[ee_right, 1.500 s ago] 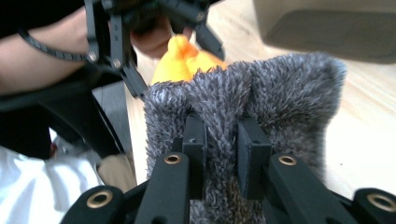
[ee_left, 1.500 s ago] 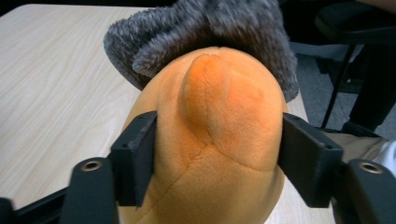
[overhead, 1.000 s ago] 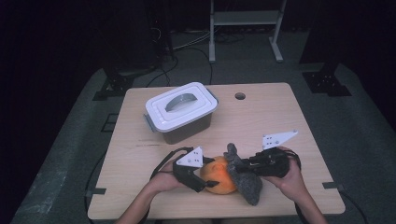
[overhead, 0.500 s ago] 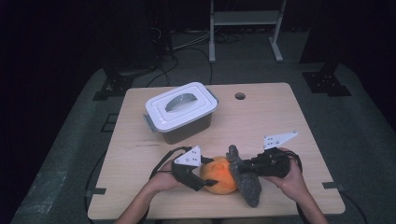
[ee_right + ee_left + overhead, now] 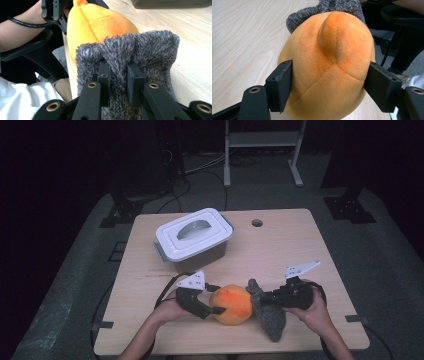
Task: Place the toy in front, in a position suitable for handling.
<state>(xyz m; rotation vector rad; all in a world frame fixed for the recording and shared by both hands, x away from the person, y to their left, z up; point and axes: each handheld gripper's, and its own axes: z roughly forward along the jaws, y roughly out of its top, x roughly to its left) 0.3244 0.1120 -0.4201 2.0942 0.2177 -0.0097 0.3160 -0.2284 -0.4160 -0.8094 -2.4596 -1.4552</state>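
The lidded white container (image 5: 194,239) stands at eleven o'clock from the orange plush (image 5: 231,303), well apart, blocking that way. The grey fuzzy piece (image 5: 268,312) crowds the plush at three o'clock, touching it. Bare table (image 5: 280,245) lies open from twelve to two o'clock.

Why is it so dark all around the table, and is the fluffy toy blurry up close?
High view: light falls on the table alone, so the floor goes black. Left gripper view: the orange toy is sharp, with stitching visible. Right gripper view: the grey fluffy cloth is crisp.
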